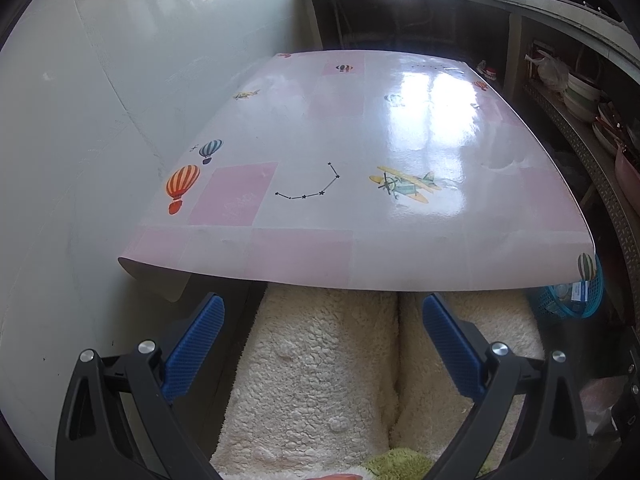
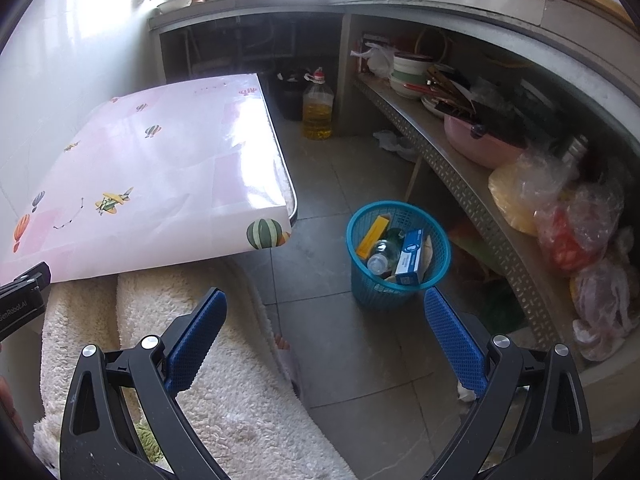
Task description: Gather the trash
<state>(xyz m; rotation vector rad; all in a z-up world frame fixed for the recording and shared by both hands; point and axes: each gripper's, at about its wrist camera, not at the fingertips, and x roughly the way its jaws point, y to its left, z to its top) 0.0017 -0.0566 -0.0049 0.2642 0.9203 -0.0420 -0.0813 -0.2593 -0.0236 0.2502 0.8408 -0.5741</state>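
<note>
A blue mesh waste basket (image 2: 362, 280) stands on the tiled floor right of the table. It holds a yellow box (image 2: 373, 236), a clear plastic bottle (image 2: 380, 256) and a blue and white box (image 2: 411, 258). My right gripper (image 2: 324, 336) is open and empty, held above the floor just in front of the basket. My left gripper (image 1: 322, 340) is open and empty, held over my fleece-covered lap below the table's near edge. The basket also shows in the left wrist view (image 1: 580, 300), at the table's right corner. The table (image 1: 340, 152) has a pink cloth printed with balloons and planes.
A low shelf (image 2: 460, 176) along the right holds bowls, a pink basin (image 2: 480, 144) and plastic bags (image 2: 568, 220). A bottle of oil (image 2: 317, 108) stands on the floor beyond the table. A white wall (image 1: 80, 140) runs along the table's left side.
</note>
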